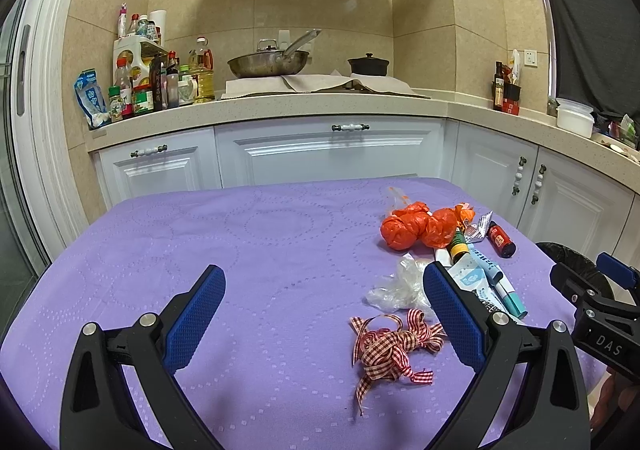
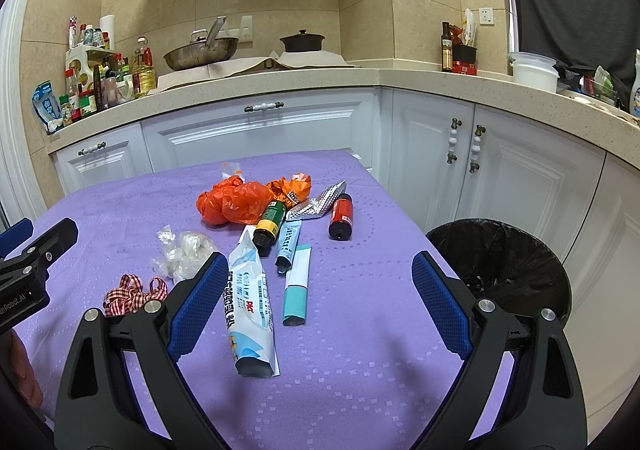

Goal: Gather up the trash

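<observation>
Trash lies on the purple tablecloth (image 2: 360, 330): a red checked ribbon (image 1: 390, 346) (image 2: 132, 292), a clear plastic wad (image 1: 396, 286) (image 2: 186, 250), orange bags (image 1: 420, 226) (image 2: 236, 202), a white-blue pouch (image 2: 250, 310), a teal tube (image 2: 298, 286), a blue tube (image 2: 288, 240), a green-yellow bottle (image 2: 270, 226), a red bottle (image 2: 341, 216) and a foil pack (image 2: 318, 206). My left gripper (image 1: 324, 290) is open and empty, above the cloth left of the ribbon. My right gripper (image 2: 320, 274) is open and empty, over the pouch and teal tube.
A bin with a black liner (image 2: 508, 266) stands right of the table, beside white cabinets (image 2: 520, 178). The counter behind holds condiment bottles (image 1: 160, 82), a wok (image 1: 268, 64), a black pot (image 1: 368, 64) and a white container (image 2: 534, 70).
</observation>
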`<action>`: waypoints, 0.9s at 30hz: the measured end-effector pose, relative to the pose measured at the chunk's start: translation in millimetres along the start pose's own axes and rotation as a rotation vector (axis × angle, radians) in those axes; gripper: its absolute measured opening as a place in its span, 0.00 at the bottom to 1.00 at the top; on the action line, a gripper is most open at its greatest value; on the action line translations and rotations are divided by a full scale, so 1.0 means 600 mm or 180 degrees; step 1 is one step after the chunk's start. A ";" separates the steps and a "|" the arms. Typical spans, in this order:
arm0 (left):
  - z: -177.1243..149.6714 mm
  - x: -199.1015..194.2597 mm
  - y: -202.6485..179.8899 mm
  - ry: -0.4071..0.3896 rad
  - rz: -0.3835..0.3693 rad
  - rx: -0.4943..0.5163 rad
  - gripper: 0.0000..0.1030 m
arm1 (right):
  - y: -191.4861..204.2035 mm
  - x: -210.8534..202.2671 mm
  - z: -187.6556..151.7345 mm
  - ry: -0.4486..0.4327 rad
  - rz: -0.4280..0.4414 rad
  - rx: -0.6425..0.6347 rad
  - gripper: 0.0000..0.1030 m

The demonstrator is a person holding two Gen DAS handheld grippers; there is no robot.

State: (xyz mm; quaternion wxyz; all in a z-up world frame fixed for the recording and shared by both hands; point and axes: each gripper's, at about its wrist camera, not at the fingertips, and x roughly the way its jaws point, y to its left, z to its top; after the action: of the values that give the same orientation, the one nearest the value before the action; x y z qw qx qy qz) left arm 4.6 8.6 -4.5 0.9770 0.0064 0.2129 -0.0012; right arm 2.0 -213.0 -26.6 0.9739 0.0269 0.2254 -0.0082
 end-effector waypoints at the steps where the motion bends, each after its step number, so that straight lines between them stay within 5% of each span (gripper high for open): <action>1: -0.001 0.001 0.000 -0.0001 0.0004 0.0001 0.94 | 0.000 0.000 0.000 0.0002 0.0001 -0.0001 0.88; 27: -0.007 0.001 0.001 0.0012 -0.0016 0.0004 0.94 | -0.001 0.000 0.001 0.0004 0.0002 0.0004 0.88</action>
State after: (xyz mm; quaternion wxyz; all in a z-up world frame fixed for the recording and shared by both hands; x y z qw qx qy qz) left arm 3.5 9.1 -8.3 0.9766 0.0065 0.2149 -0.0038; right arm 2.2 -214.0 -26.4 0.9737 0.0276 0.2260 -0.0081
